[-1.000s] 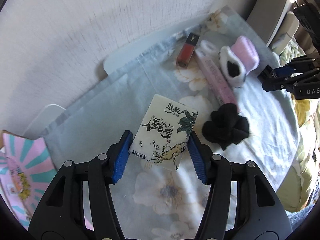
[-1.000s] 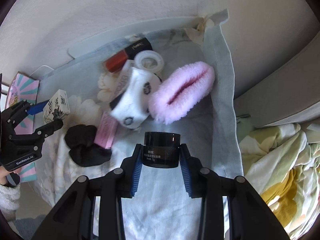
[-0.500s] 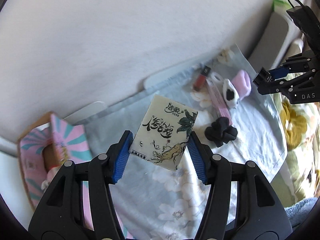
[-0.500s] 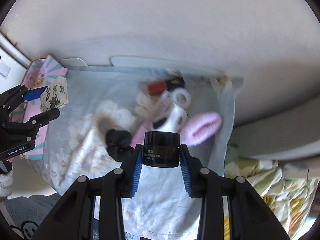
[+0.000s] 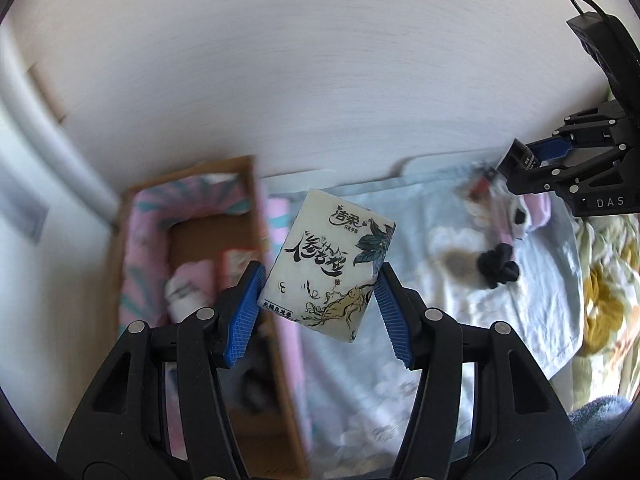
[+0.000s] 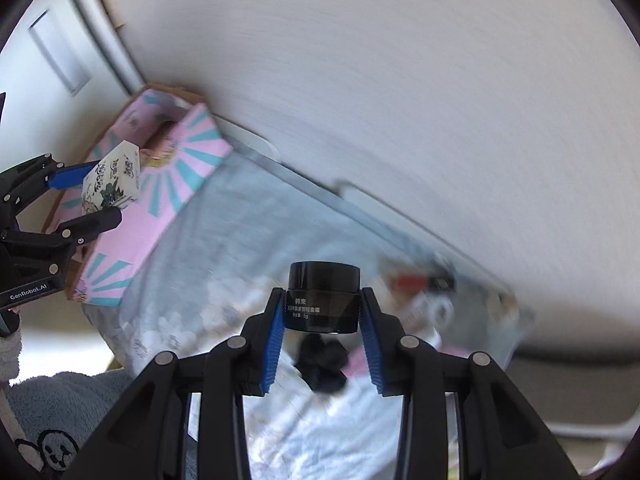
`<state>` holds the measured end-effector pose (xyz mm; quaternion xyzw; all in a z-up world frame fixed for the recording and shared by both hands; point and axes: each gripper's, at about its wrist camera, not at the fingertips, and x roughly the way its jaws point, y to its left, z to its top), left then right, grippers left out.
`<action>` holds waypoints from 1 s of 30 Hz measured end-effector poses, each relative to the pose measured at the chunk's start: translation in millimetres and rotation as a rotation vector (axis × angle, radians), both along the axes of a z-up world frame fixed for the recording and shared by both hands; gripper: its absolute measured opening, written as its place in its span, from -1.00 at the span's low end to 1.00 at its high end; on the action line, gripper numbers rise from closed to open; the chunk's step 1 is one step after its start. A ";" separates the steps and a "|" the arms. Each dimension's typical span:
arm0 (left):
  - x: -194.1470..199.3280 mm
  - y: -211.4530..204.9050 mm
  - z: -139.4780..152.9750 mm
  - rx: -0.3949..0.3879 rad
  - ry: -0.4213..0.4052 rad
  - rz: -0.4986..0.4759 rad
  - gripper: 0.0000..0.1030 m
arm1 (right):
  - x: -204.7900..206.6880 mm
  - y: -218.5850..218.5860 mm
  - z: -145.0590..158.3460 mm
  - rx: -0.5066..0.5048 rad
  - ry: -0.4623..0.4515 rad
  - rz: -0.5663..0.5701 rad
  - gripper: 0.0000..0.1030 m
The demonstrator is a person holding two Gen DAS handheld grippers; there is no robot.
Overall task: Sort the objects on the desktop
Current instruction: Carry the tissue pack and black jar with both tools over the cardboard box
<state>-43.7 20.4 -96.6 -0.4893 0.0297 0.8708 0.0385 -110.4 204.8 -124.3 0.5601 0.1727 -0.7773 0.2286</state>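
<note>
Both grippers are loaded and up in the air above the table. The left gripper (image 5: 320,300) is clamped on a tissue pack (image 5: 330,270), cream wrapper with black brush lettering and a dark flower print, blue pads pressing on both of its sides. The pack hangs tilted, right over the edge between the pink box (image 5: 188,248) and the floral cloth (image 5: 420,240). That box sits at the left end of the table against the wall, pink with teal sunburst stripes on the outside and plain cardboard inside. There's something pink and white lying in it, too blurry to say what.

The right gripper (image 6: 322,322) is squeezing a small black jar (image 6: 323,298) with a black lid and white print on its side, held upright between the pads. It hangs above the cloth, more toward the right part of the table. Right under it on the cloth is a black scrunchie-looking lump (image 6: 322,366).

Further right, near the wall, there's a little pile: a red tube with a black cap (image 6: 420,282), something white next to it, and a bit of fluffy pink (image 5: 538,210) stuff. All pretty smeared, so no details there.

Off the right end of the table there's yellow-flowered bedding (image 5: 604,300).
</note>
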 end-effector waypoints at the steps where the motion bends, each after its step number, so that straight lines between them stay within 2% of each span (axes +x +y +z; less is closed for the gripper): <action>1: 5.4 -10.5 2.6 0.000 0.005 0.028 0.03 | -1.4 -10.2 1.7 0.000 0.004 0.024 -0.35; 9: 40.9 -75.7 10.7 0.004 0.014 0.197 0.03 | -4.6 -103.6 12.5 -0.004 0.023 0.232 -0.36; 16: 76.8 -128.7 -2.0 0.028 -0.013 0.347 0.04 | 7.6 -183.0 8.8 0.009 0.015 0.400 -0.37; 22: 92.1 -142.0 -16.1 0.065 -0.041 0.384 0.03 | 19.8 -248.3 -5.2 0.002 -0.035 0.510 -0.37; 30: 93.1 -141.3 -32.4 0.102 -0.069 0.396 0.03 | 23.3 -284.4 -34.9 0.050 -0.097 0.572 -0.37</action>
